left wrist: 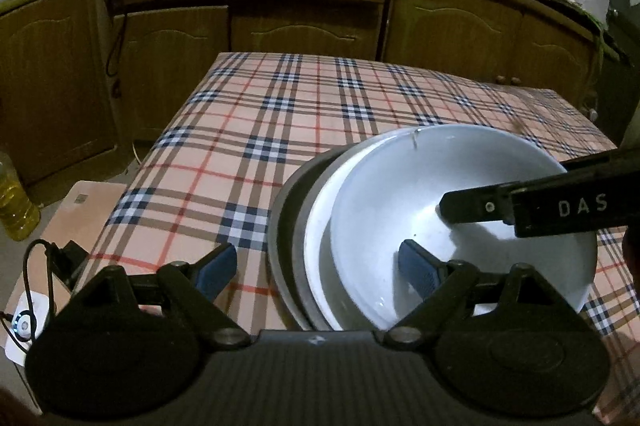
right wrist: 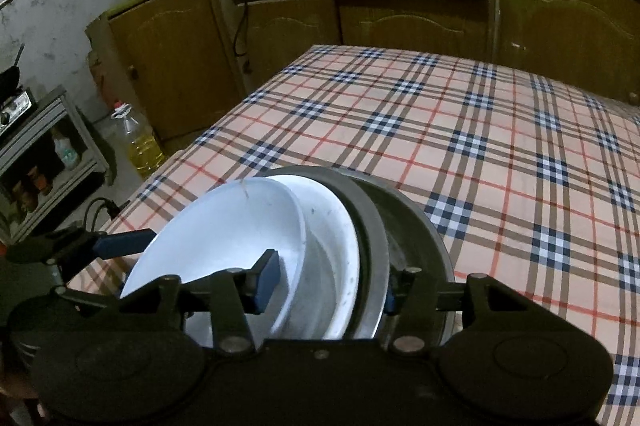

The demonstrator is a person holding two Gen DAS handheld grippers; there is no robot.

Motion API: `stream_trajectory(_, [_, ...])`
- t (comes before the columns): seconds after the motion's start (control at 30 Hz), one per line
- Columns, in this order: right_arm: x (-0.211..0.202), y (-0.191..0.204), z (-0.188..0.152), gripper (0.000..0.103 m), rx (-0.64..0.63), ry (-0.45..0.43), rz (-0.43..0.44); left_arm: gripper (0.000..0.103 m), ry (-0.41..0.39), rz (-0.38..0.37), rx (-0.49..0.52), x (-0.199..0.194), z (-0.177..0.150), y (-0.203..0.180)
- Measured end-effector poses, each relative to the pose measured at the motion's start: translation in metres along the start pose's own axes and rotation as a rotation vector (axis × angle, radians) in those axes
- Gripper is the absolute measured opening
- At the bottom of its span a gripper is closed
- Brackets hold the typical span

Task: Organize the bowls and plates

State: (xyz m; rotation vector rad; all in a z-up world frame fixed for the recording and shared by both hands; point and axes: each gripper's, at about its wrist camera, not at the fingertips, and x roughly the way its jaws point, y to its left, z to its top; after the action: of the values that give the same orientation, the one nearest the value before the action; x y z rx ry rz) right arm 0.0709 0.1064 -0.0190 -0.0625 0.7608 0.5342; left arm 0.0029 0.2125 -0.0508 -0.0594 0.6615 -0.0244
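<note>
The stack sits at the near edge of the desk (right wrist: 500, 130): a white bowl (left wrist: 400, 194) in a white plate (left wrist: 320, 246), both in a grey metal dish (left wrist: 286, 210). All open upward, the bowl tipped and off-centre; being round, they have no long axis. The left gripper (left wrist: 320, 262) stands wide apart, straddling the stack's rims, clamped on nothing. The right gripper (right wrist: 332, 286) straddles the plate and dish rims; whether its fingers press, I cannot tell. A careless lift could slide the bowl out or nudge the stack off the edge.
</note>
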Motion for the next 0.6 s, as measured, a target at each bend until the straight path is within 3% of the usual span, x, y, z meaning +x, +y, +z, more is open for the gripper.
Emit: stream_trajectory(0.6, [0.011, -0.001, 0.008, 0.073, -0.022, 0.15, 0.017, 0.096, 0.001, 0.0, -0.017, 0.002, -0.002, -0.001])
